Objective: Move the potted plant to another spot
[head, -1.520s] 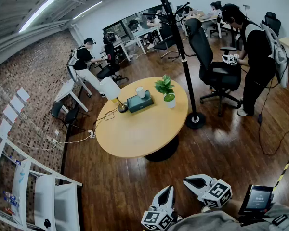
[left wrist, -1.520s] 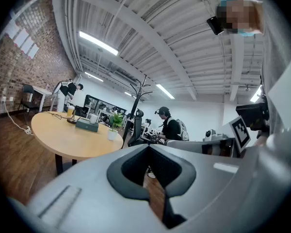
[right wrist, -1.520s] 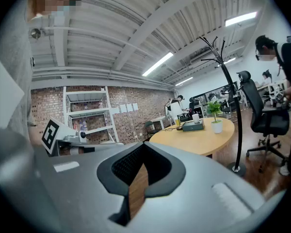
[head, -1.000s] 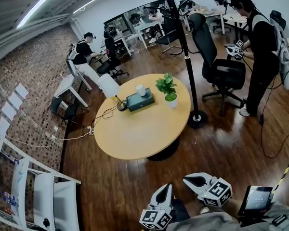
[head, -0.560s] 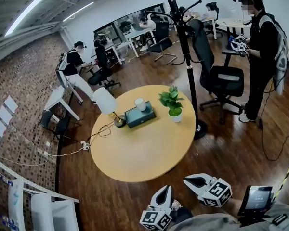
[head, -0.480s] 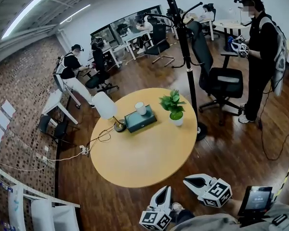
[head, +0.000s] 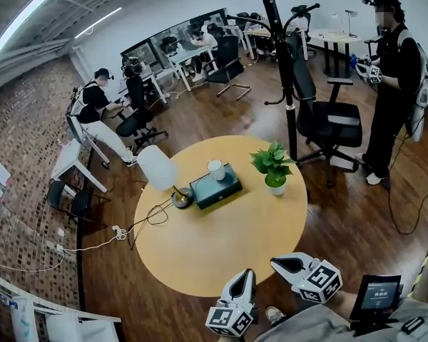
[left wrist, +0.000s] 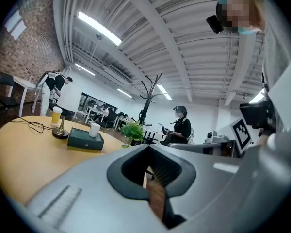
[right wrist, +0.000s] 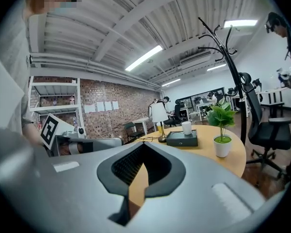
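With the left gripper (head: 245, 275) and right gripper (head: 277, 262) at the bottom of the head view both pinched together and empty, the potted plant (head: 274, 169), right of centre near the round table's (head: 221, 241) rim, could probably be knocked off if they arrive unopened.

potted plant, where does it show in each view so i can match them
Head view: potted plant at the round table's right edge, right of the dark box.
Left gripper view: only its leaves show, near centre, right of the box.
Right gripper view: right of centre, right of the box.
Shared landmark: the dark box.
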A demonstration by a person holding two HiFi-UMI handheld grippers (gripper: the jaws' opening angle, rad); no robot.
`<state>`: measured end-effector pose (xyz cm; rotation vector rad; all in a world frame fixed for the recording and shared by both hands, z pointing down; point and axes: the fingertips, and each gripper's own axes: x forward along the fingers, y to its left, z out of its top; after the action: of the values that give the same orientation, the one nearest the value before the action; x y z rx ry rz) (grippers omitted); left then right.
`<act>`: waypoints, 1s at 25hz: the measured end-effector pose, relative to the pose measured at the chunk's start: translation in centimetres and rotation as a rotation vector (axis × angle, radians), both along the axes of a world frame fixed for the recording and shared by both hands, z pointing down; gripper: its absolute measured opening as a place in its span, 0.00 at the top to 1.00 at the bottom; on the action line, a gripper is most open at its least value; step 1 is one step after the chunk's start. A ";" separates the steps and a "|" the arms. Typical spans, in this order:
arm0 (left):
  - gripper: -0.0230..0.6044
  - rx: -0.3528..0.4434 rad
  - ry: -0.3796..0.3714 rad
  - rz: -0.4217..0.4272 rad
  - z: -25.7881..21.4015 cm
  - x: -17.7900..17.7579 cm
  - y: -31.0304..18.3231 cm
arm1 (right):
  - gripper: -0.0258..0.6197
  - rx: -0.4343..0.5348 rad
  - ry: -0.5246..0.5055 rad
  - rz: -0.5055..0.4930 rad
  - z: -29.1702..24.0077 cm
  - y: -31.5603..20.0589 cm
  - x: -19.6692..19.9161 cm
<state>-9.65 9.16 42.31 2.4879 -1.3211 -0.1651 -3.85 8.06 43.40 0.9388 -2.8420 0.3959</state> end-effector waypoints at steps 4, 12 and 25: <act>0.96 -0.004 0.006 -0.006 0.7 -0.6 -2.1 | 0.96 -0.005 0.003 0.001 0.6 -2.4 -0.6; 0.96 0.003 -0.018 -0.073 1.1 0.2 -8.8 | 0.96 0.010 -0.009 -0.055 0.8 -9.1 0.1; 0.96 -0.031 -0.054 -0.137 3.5 3.3 -20.7 | 0.96 -0.006 -0.004 -0.101 3.3 -21.2 3.5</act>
<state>-6.38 -11.54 45.76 2.3924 -1.5054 -0.1090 -0.35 -13.17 46.72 0.7908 -2.8750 0.3953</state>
